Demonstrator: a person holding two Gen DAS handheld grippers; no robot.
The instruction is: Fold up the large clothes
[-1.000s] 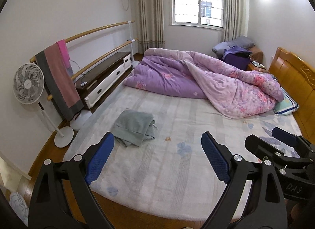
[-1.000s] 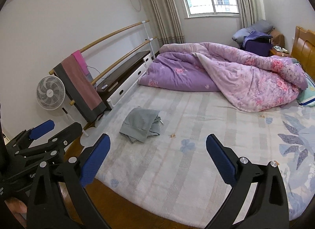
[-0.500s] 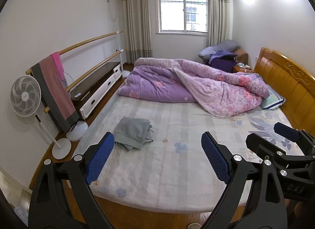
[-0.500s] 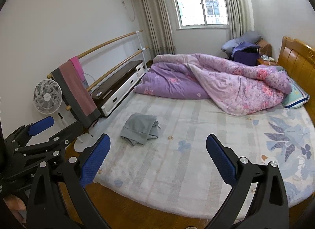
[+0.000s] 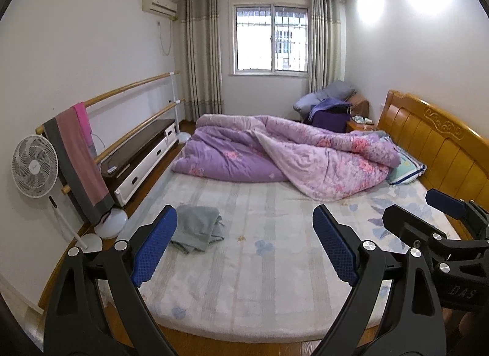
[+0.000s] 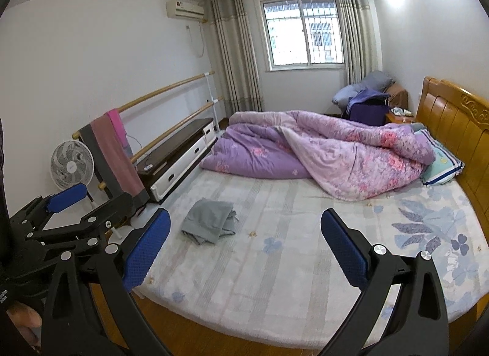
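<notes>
both the left claw (image 5: 244, 246) and right claw (image 6: 244, 249) are wide apart, empty, above the bed (image 5: 275, 264); the grey cloth (image 5: 197, 227) lies folded there.

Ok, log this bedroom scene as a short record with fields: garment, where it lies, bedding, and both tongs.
garment: grey garment, folded into a loose pile
location: on the bed, near its left edge, apart from the quilt
bedding: purple floral quilt bunched at the far side
left tongs: open, empty, short of the garment
right tongs: open, empty

"DAS" embossed on right tool (image 5: 434, 212) body; other labels too small to read.
</notes>
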